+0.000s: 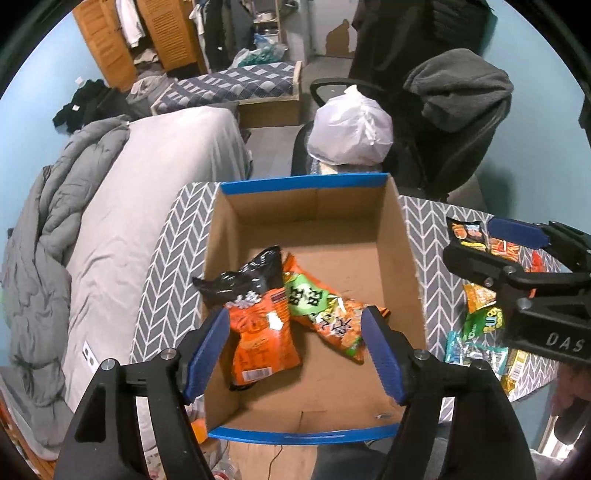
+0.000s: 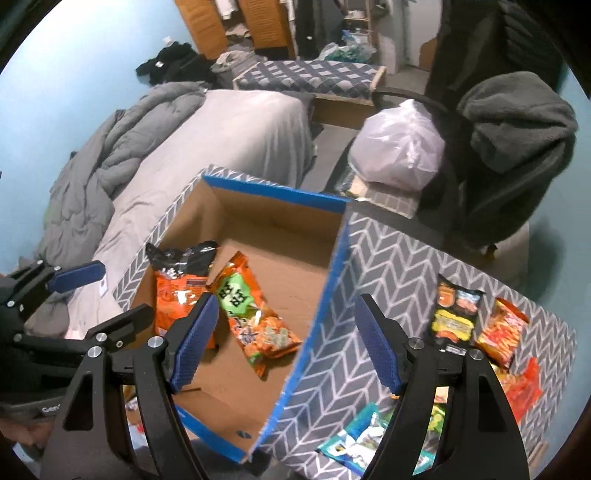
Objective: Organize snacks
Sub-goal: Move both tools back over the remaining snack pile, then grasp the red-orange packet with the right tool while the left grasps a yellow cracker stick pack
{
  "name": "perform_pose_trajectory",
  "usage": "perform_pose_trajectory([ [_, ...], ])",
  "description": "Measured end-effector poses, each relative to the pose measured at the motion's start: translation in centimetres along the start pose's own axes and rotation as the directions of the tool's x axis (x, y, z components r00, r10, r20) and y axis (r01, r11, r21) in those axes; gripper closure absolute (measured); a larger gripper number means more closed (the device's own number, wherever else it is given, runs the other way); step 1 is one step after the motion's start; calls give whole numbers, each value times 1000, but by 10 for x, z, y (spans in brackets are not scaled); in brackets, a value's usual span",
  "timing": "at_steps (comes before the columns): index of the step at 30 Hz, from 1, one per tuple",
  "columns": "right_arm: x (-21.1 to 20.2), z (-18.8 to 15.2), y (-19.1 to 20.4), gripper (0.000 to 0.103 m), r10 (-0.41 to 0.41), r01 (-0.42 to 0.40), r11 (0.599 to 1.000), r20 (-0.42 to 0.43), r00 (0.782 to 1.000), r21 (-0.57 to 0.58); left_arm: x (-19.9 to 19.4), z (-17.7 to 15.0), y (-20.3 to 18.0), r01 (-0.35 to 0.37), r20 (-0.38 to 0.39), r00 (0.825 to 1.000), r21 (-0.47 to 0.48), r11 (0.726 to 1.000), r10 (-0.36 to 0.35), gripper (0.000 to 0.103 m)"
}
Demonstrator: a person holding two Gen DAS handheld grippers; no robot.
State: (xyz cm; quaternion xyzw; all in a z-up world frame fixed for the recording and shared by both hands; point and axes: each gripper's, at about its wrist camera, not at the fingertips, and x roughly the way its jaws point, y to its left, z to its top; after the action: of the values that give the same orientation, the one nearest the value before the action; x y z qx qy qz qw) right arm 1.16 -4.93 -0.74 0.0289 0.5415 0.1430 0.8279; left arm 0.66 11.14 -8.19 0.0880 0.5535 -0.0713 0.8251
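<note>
This is a bedroom in a home. A bed with a gray sheet has a puffy gray blanket bunched up on it. Wooden closet doors stand at the back, with clothes hanging by them. Dark clothes lie in a pile by the blue wall. An office chair has a gray fleece on it.

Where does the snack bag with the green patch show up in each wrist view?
Left wrist: green-patch bag lies centre, inside the cardboard box, right of the orange bag.
Right wrist: same bag sits left of centre.
Shared landmark: the box's blue-taped rim.
</note>
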Motion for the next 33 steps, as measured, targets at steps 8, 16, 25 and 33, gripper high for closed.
perform_pose_trajectory([
  [8, -24, -14, -41, 26, -66, 65, 994, 12, 998, 84, -3, 12, -35, 41, 13, 999, 64, 997, -42, 28],
  [16, -49, -45, -100, 26, -133, 132, 967, -12, 991, 216, -2, 23, -80, 89, 13, 996, 146, 985, -92, 28],
  [25, -78, -87, -161, 26, -196, 197, 914, -40, 980, 356, 1, 29, -128, 140, -1, 990, 243, 960, -144, 28],
  [33, -91, -123, -207, 26, -213, 219, 850, -68, 975, 478, 10, 31, -170, 170, -24, 985, 335, 927, -172, 28],
])
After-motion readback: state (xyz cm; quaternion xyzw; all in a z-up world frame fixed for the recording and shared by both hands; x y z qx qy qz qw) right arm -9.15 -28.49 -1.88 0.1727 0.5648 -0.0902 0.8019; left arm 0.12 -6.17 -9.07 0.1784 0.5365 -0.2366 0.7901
